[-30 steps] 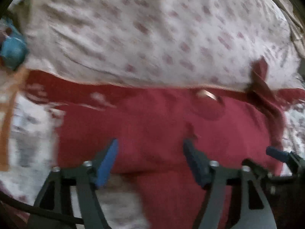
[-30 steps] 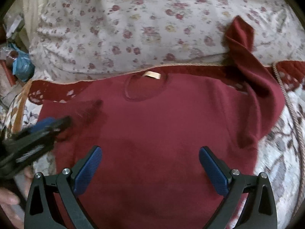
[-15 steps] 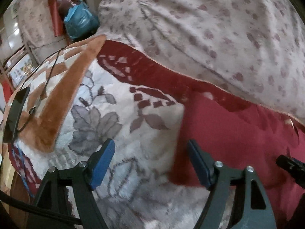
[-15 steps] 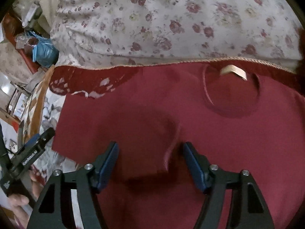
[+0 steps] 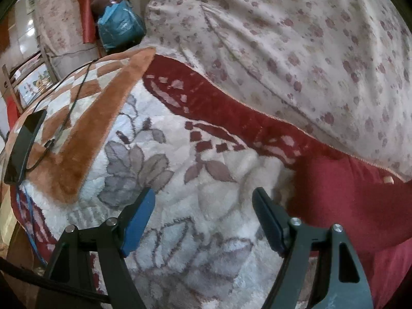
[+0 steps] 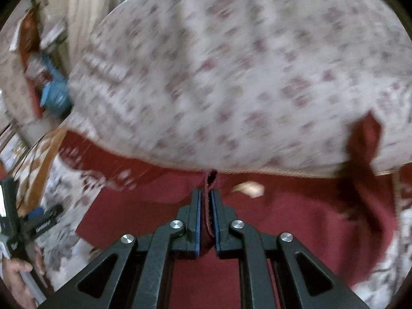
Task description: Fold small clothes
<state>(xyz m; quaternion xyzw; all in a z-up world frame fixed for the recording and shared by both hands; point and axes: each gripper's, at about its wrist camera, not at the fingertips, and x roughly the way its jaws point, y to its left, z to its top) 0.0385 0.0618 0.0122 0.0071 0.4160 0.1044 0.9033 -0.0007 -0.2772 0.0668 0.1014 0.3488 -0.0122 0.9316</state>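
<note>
A dark red shirt [image 6: 296, 221] lies flat on a plush flower-patterned blanket [image 5: 195, 200], its neck label [image 6: 248, 189] toward a big floral cushion. My right gripper [image 6: 207, 195] is shut on a fold of the shirt's left sleeve and holds it up over the shirt body. The other sleeve [image 6: 365, 141] sticks up against the cushion at right. My left gripper [image 5: 203, 216] is open and empty over the blanket, left of the shirt's edge [image 5: 360, 200]. It also shows at the left of the right wrist view [image 6: 41, 225].
The floral cushion [image 5: 296, 41] fills the back. A dark phone [image 5: 24, 144] with a black cable lies on the brown part of the blanket at left. A blue bag [image 5: 119, 25] and clutter sit beyond the bed's far left corner.
My right gripper has closed on the shirt's left sleeve and lifted it. My left gripper has swung left off the shirt, over the blanket, still open.
</note>
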